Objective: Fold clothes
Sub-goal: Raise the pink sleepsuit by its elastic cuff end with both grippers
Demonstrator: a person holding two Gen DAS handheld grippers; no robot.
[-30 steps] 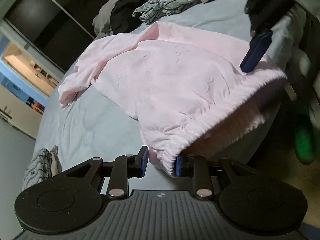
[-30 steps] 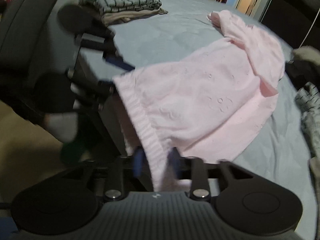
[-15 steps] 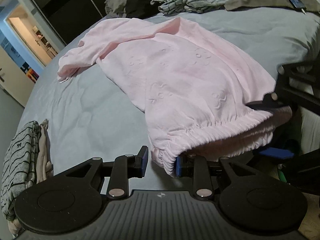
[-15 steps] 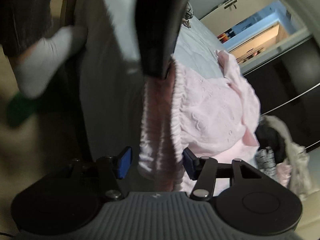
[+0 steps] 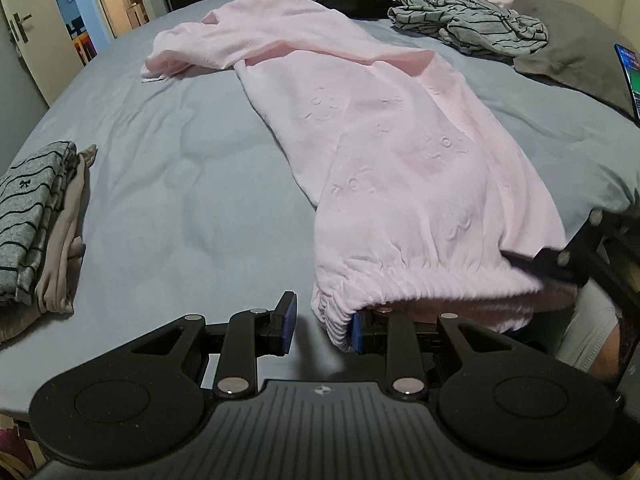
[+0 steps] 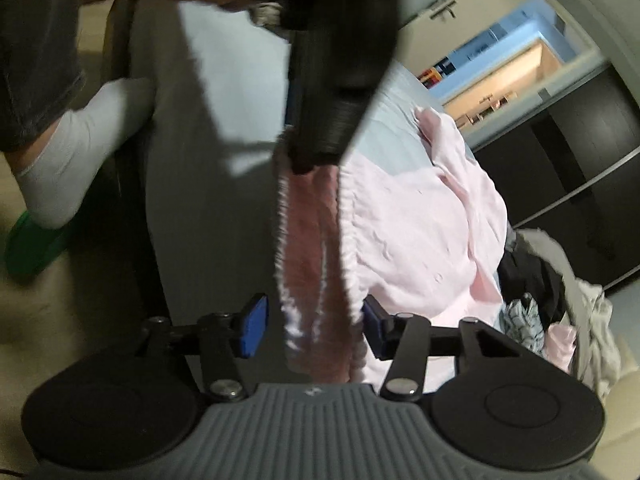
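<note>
Pink pants (image 5: 404, 152) lie flat across bed (image 5: 192, 184), waistband at its near edge. Left gripper (image 5: 324, 326) has only its right pad touching the waistband corner, left pad clear, so not clamped. Right gripper (image 6: 312, 326) jaws just closing, waistband hanging between the pads, left pad clear. Folded striped stack (image 5: 28, 216) sits at bed's left edge

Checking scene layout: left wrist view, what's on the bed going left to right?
Folded striped stack → bare blue sheet → pink garment → crumpled grey striped garment → dark grey fabric → lit screen at the edge.
</note>
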